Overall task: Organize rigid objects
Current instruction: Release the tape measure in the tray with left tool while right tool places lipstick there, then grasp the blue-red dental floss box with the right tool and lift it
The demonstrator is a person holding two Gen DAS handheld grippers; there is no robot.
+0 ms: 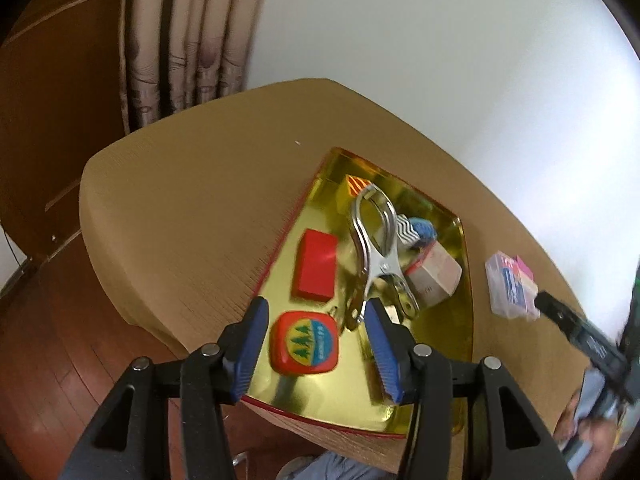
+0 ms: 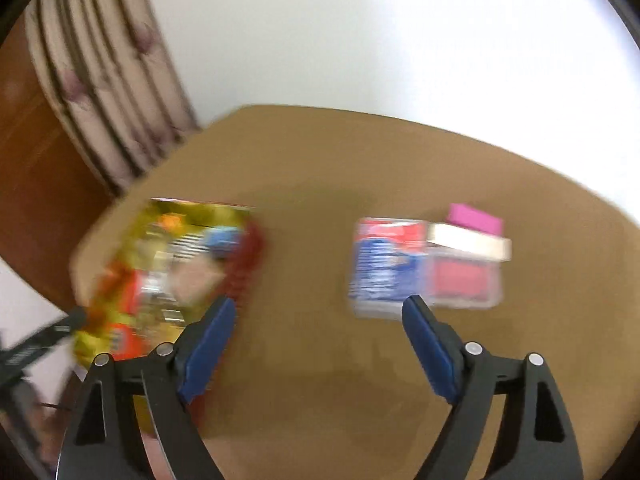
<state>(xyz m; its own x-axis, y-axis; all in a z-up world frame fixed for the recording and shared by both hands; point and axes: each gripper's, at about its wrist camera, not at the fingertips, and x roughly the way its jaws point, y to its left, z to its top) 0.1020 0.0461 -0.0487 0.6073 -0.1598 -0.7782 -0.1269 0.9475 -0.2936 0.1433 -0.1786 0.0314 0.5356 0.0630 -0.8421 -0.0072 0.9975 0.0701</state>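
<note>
Clamp (image 1: 376,252), red box (image 1: 316,266) inside gold tray (image 1: 466,280).

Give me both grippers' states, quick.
Left gripper: open, nothing gripped, above the gold tray.
Right gripper: open, empty, over the tan table.

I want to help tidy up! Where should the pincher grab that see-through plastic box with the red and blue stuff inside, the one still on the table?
Grab the clear plastic box across its two long side walls, coming down from above. It lies flat on the table, so the top is free. The right gripper is open and nearest. Keep clear of the pink block close beside its far edge.
</note>
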